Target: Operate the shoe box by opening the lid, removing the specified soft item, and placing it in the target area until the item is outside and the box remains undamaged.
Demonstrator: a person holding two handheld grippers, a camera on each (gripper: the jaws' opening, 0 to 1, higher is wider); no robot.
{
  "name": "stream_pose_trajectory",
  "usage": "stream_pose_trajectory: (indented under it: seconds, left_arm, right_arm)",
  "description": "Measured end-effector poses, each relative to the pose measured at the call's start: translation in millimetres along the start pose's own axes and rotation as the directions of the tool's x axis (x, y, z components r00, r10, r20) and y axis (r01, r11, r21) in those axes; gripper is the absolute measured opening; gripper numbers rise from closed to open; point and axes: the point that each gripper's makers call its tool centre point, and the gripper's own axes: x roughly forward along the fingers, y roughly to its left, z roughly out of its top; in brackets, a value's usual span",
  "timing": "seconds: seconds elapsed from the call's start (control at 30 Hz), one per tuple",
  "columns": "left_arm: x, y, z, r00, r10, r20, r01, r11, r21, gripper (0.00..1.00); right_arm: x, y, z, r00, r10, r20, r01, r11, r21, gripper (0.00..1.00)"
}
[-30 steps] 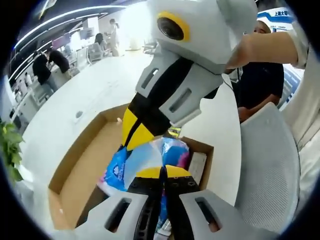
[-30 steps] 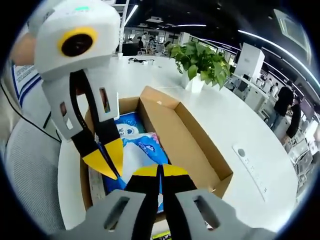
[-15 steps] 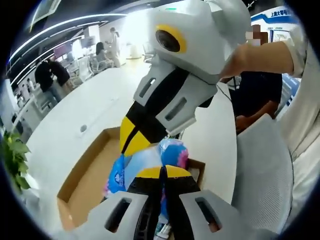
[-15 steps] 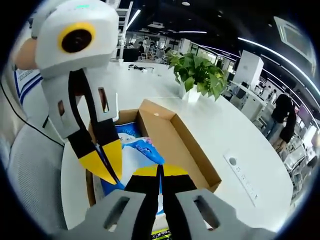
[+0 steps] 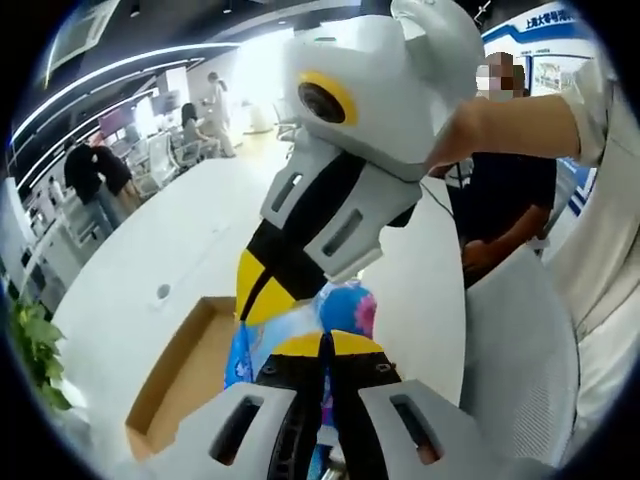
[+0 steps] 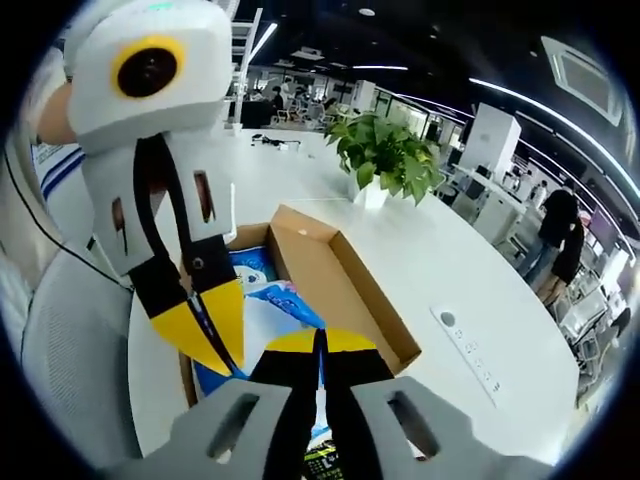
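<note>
Left gripper (image 5: 322, 345) clamped on the blue tissue pack (image 5: 300, 325), jaws together; right gripper (image 6: 320, 343) likewise pinching the same pack (image 6: 275, 310), at 12 o'clock from its tips. Pack held above the open cardboard shoe box (image 6: 355, 285) on the white table (image 6: 450, 260); potted plant (image 6: 385, 150) beyond at 1 o'clock

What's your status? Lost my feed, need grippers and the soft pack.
Both grippers, left and right, shut on blue soft pack. Pack above open shoe box. Nothing blocking.
</note>
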Motion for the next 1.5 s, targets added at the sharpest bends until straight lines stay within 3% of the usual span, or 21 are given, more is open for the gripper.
stream_pose_trajectory:
  seconds: [0.63, 1.0, 1.5]
  left_arm:
    - [43, -28.8, 46.8, 0.997, -0.072, 0.029, 0.070, 0.995, 0.075, 0.00]
    - [72, -43.8, 58.4, 0.993, -0.113, 0.032, 0.110, 0.989, 0.101, 0.00]
    - [112, -50.5, 74.7, 0.989, -0.147, 0.030, 0.142, 0.982, 0.121, 0.00]
  right_arm:
    - [-51, -24, -40.6, 0.998, -0.058, -0.025, 0.059, 0.995, 0.074, 0.00]
    - [-71, -34, -69.1, 0.995, -0.077, -0.057, 0.083, 0.991, 0.106, 0.00]
    - [-90, -53, -103.7, 0.992, -0.097, -0.084, 0.109, 0.983, 0.148, 0.00]
